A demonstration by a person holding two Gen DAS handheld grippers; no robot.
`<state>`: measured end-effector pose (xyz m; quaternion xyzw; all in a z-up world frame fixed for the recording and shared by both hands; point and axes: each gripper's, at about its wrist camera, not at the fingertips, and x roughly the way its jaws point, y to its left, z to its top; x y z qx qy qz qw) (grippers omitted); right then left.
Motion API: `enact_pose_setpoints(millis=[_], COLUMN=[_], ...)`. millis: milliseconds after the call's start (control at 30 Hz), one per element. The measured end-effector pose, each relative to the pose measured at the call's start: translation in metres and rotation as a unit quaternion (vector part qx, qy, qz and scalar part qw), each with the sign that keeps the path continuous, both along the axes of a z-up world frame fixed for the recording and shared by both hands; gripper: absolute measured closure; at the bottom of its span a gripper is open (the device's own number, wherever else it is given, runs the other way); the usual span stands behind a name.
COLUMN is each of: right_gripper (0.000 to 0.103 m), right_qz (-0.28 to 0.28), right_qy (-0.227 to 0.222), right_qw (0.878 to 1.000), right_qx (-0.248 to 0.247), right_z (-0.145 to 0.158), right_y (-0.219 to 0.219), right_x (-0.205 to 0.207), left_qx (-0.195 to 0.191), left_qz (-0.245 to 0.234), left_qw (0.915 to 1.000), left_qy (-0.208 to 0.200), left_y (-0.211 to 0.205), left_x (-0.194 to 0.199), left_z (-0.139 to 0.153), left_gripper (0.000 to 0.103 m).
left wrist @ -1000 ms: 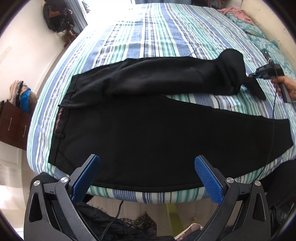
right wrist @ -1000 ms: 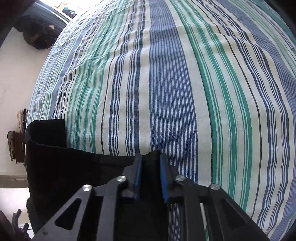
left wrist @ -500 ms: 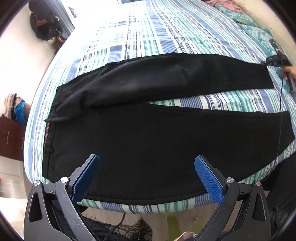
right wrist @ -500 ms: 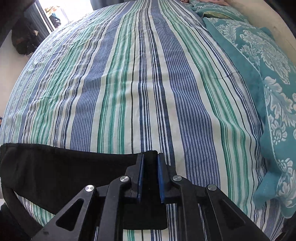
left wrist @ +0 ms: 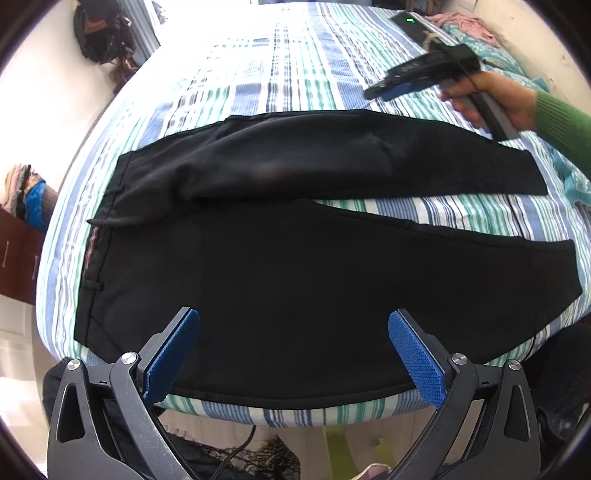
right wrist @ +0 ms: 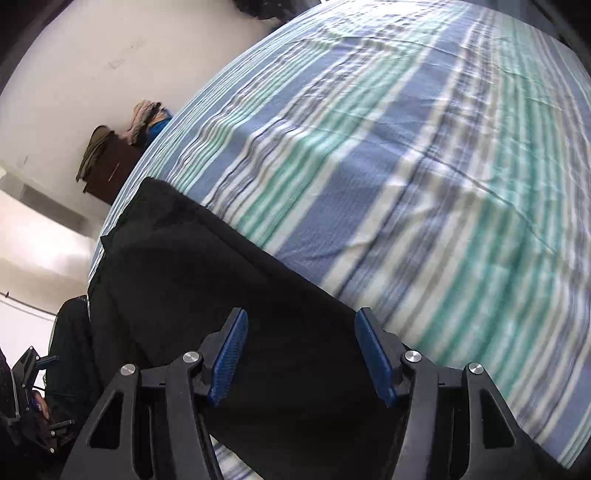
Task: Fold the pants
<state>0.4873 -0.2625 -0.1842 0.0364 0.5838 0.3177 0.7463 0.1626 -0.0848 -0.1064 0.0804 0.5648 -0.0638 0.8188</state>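
Note:
Black pants (left wrist: 295, 258) lie spread on the striped bed (left wrist: 295, 74), waistband to the left and both legs running right with a gap of sheet between them. My left gripper (left wrist: 293, 315) hangs open over the near leg by the bed's front edge, holding nothing. At the upper right, a hand in a green sleeve holds my right gripper (left wrist: 373, 94) above the far leg. In the right wrist view, the right gripper (right wrist: 302, 314) has its jaws opening. The pants (right wrist: 221, 277) lie below them and the pads press on nothing.
A dark bag (left wrist: 99, 33) leans on the wall at the far left. Folded clothes (left wrist: 26, 192) sit on a brown cabinet beside the bed. A black device with a green light (left wrist: 413, 20), pink cloth (left wrist: 465, 22) and a teal blanket (left wrist: 509, 62) lie at the far right.
The far leg, bunched a second ago, now lies pulled out straight to the right. My right gripper has let go of its hem, lifted and swung back over the leg. The left gripper barely moved.

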Motion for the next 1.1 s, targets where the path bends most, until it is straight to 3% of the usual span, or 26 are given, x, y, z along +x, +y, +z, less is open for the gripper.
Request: enact_pose_setpoints(millis=[133, 300, 333, 367, 400, 433, 467, 533, 667, 700, 733, 833, 900, 967, 1033, 1100], right_gripper=[0.041, 0.054, 0.06, 0.081, 0.091, 0.098, 0.098, 0.099, 0.103, 0.103, 0.103, 0.103, 0.092, 0.052, 0.05, 0.05], right_qz=[0.072, 0.145, 0.163, 0.175, 0.187, 0.203, 0.225, 0.244, 0.205, 0.188, 0.181, 0.135, 0.094, 0.052, 0.028, 0.016], right_qy=[0.01, 0.056, 0.05, 0.054, 0.059, 0.048, 0.038, -0.011, -0.158, -0.207, -0.232, -0.186, -0.163, -0.107, -0.079, -0.06], right_qw=[0.997, 0.985, 0.981, 0.978, 0.975, 0.97, 0.963, 0.947, 0.912, 0.891, 0.881, 0.917, 0.945, 0.974, 0.984, 0.985], right_qx=[-0.01, -0.074, -0.088, -0.095, -0.102, -0.127, -0.145, -0.209, -0.318, -0.356, -0.37, -0.326, -0.267, -0.193, -0.16, -0.159], right_z=[-0.015, -0.048, -0.049, -0.048, -0.047, -0.044, -0.042, -0.036, -0.019, -0.018, -0.019, -0.03, -0.021, -0.013, -0.006, -0.001], right_y=[0.111, 0.17, 0.174, 0.177, 0.181, 0.189, 0.197, 0.214, 0.237, 0.242, 0.244, 0.237, 0.205, 0.169, 0.13, 0.085], right_x=[0.042, 0.066, 0.064, 0.062, 0.059, 0.052, 0.042, 0.025, 0.027, 0.031, 0.035, 0.054, 0.059, 0.062, 0.056, 0.042], left_qx=[-0.006, -0.027, -0.033, -0.038, -0.044, -0.047, -0.049, -0.053, -0.054, -0.052, -0.049, -0.04, -0.035, -0.038, -0.043, -0.043], left_qz=[0.033, 0.069, 0.074, 0.078, 0.082, 0.084, 0.085, 0.087, 0.088, 0.087, 0.087, 0.084, 0.083, 0.083, 0.08, 0.073], left_qw=[0.9994, 0.9972, 0.9967, 0.996, 0.9955, 0.995, 0.9947, 0.9943, 0.9944, 0.9946, 0.9949, 0.9957, 0.9959, 0.9958, 0.9956, 0.9963], left_qy=[0.005, 0.01, 0.013, 0.017, 0.021, 0.025, 0.028, 0.03, 0.023, 0.02, 0.017, 0.005, -0.002, 0.007, 0.021, 0.019], left_y=[0.03, 0.062, 0.066, 0.07, 0.073, 0.075, 0.076, 0.077, 0.076, 0.076, 0.075, 0.073, 0.072, 0.07, 0.07, 0.066], left_x=[0.002, 0.005, 0.006, 0.006, 0.007, 0.007, 0.007, 0.004, 0.0, -0.002, -0.003, -0.009, -0.011, -0.01, -0.005, -0.006], left_z=[-0.005, -0.013, -0.016, -0.019, -0.022, -0.025, -0.027, -0.029, -0.025, -0.023, -0.02, -0.012, -0.01, -0.014, -0.019, -0.018], left_gripper=[0.001, 0.001, 0.001, 0.001, 0.001, 0.001, 0.001, 0.001, 0.001, 0.001, 0.001, 0.001, 0.001, 0.001, 0.001, 0.001])
